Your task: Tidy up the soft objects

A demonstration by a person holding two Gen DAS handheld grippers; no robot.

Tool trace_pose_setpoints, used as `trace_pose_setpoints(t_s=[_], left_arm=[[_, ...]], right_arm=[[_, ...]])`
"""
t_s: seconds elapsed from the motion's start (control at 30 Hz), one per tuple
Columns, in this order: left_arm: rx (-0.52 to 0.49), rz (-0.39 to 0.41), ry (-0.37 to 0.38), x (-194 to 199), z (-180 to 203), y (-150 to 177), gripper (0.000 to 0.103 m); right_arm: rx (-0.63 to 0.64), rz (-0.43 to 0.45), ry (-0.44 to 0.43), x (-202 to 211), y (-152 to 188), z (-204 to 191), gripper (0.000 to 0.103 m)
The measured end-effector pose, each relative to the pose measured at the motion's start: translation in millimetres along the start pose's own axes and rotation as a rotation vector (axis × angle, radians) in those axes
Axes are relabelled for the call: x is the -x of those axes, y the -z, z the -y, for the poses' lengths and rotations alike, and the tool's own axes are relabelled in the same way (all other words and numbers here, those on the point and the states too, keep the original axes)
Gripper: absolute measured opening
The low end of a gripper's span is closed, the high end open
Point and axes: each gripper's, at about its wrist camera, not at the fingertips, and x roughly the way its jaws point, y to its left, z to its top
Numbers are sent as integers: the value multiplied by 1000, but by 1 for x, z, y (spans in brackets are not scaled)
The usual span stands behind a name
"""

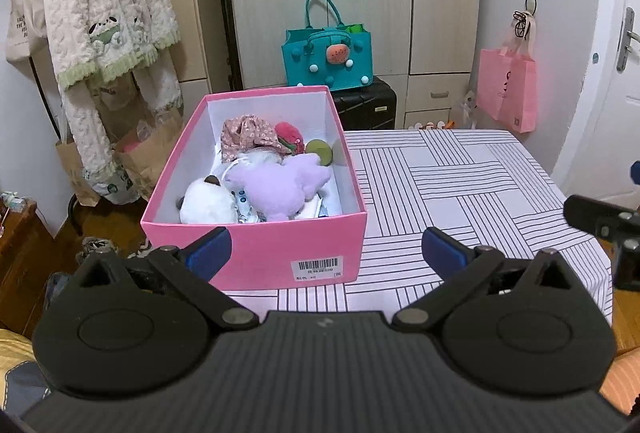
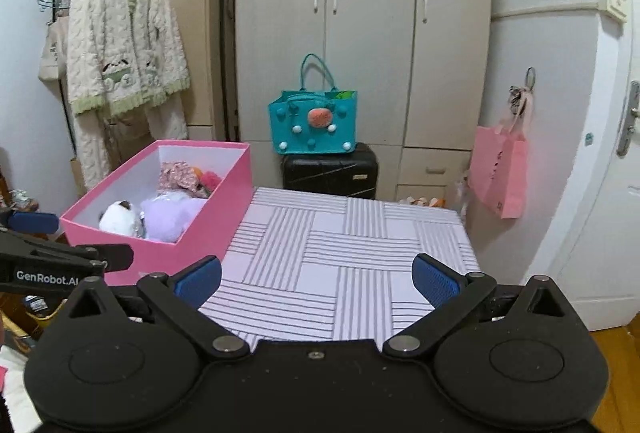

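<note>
Both the left tool [image 1: 326, 247] and right tool [image 2: 316, 279] are hovering empty, fingers spread apart, since the soft toys [image 1: 276, 185] are lying gathered inside the pink box [image 1: 256, 253] at the table's [image 1: 460, 185] left edge.

Open pink cardboard box [image 1: 256, 257] is seen on striped white tablecloth [image 1: 460, 185], filled with lilac plush toy [image 1: 280, 189], white plush toy [image 1: 206, 203], floral pink fabric piece [image 1: 244, 137], red plush strawberry [image 1: 290, 137], green ball [image 1: 320, 152]. Left gripper [image 1: 326, 251] is held wide apart, empty, before the box.
</note>
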Motion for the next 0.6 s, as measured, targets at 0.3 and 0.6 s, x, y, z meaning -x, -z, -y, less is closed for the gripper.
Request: trace_pose_setpoints(t_s=[0.3, 0.6], left_arm=[[-25, 50, -20, 0, 5, 6, 103], [-31, 109, -16, 6, 8, 13, 103]], right_arm=[[8, 12, 37, -3, 8, -3, 103], [-6, 27, 48, 6, 10, -4, 103]])
